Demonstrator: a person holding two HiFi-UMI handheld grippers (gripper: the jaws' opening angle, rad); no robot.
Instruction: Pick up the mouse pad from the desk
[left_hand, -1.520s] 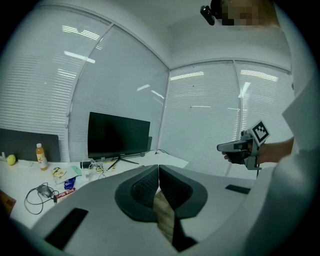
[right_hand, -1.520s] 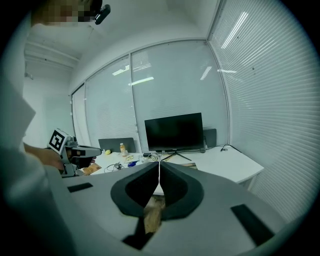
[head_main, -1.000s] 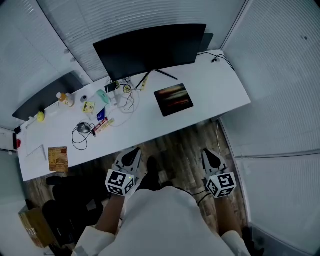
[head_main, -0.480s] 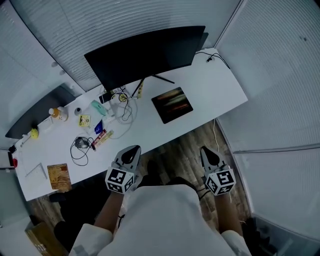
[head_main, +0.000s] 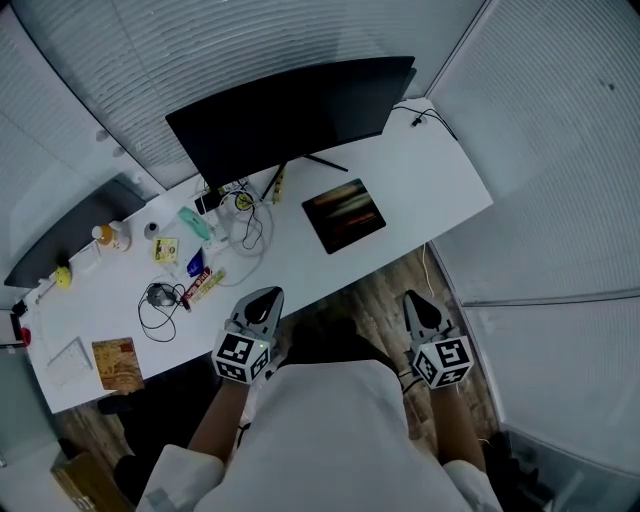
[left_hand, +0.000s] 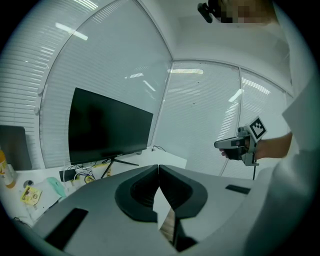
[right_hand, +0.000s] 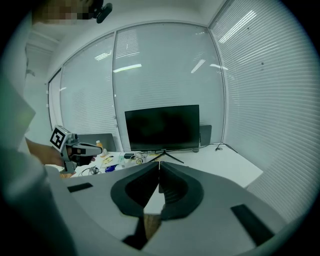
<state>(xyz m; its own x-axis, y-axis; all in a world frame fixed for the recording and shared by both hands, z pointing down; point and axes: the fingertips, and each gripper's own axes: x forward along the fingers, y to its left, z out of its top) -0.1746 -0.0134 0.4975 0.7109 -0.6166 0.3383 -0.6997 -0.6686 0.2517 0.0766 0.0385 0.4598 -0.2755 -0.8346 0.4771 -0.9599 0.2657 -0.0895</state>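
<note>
mouse pad (head_main: 345, 215) not yet gripped, flat on desk (head_main: 440, 175) | left gripper (head_main: 264, 298), right gripper (head_main: 416, 303) clenched empty | reach, grasp, lift pending

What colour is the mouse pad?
The rectangular mouse pad is black with orange-red streaks, clearest in head view.

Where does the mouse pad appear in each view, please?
Head view: mouse pad on the desk, right of centre, in front of the monitor.
Left gripper view: not visible.
Right gripper view: not visible.
Shared landmark: the monitor, upper centre in the head view, left in the left gripper view, centre in the right gripper view.
</note>
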